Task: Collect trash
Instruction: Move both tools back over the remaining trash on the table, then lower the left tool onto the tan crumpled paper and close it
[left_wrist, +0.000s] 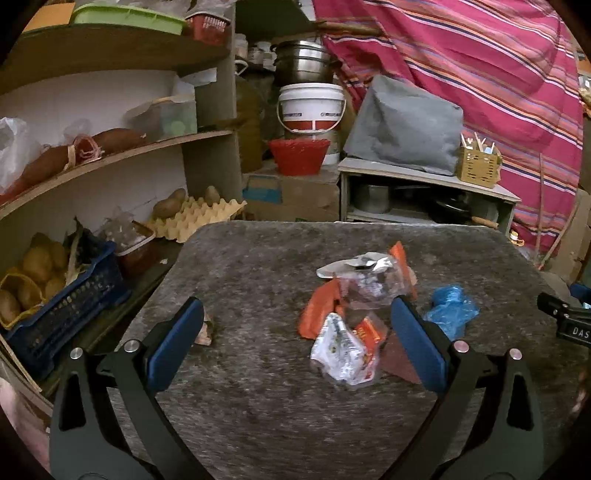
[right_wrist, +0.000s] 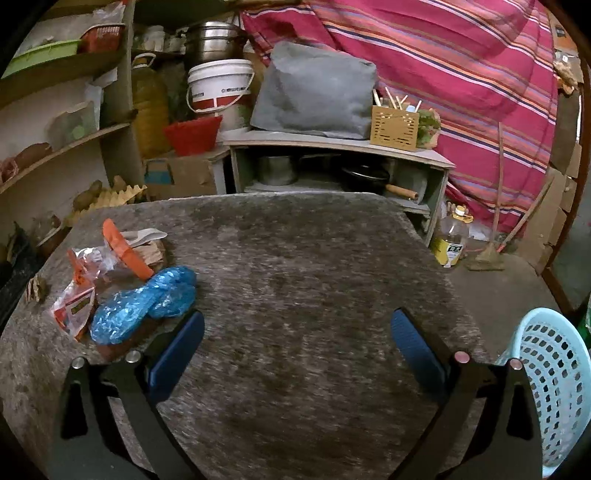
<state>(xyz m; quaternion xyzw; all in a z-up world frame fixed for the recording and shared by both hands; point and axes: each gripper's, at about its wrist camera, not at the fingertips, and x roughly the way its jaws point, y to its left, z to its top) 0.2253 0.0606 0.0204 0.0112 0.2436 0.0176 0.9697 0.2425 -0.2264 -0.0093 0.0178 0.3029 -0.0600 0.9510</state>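
A heap of trash lies on the grey table (left_wrist: 258, 266): a white and red wrapper (left_wrist: 345, 350), orange wrappers (left_wrist: 319, 306), a clear crumpled bag (left_wrist: 373, 284) and a crumpled blue plastic bag (left_wrist: 450, 308). A small brown scrap (left_wrist: 207, 330) lies apart by the left finger. My left gripper (left_wrist: 295, 332) is open and empty, just above the table with the white wrapper between its fingers. My right gripper (right_wrist: 297, 341) is open and empty over bare table (right_wrist: 314, 258); the blue bag (right_wrist: 146, 302) and wrappers (right_wrist: 75, 302) lie to its left. A light blue basket (right_wrist: 554, 384) stands at the right edge.
Shelves on the left hold a blue crate of potatoes (left_wrist: 48, 295) and an egg tray (left_wrist: 199, 214). Behind the table stand a low cabinet (left_wrist: 424, 192), a white bucket (left_wrist: 312, 107) and a red basket (left_wrist: 298, 155). An oil bottle (right_wrist: 450, 240) stands on the floor at right.
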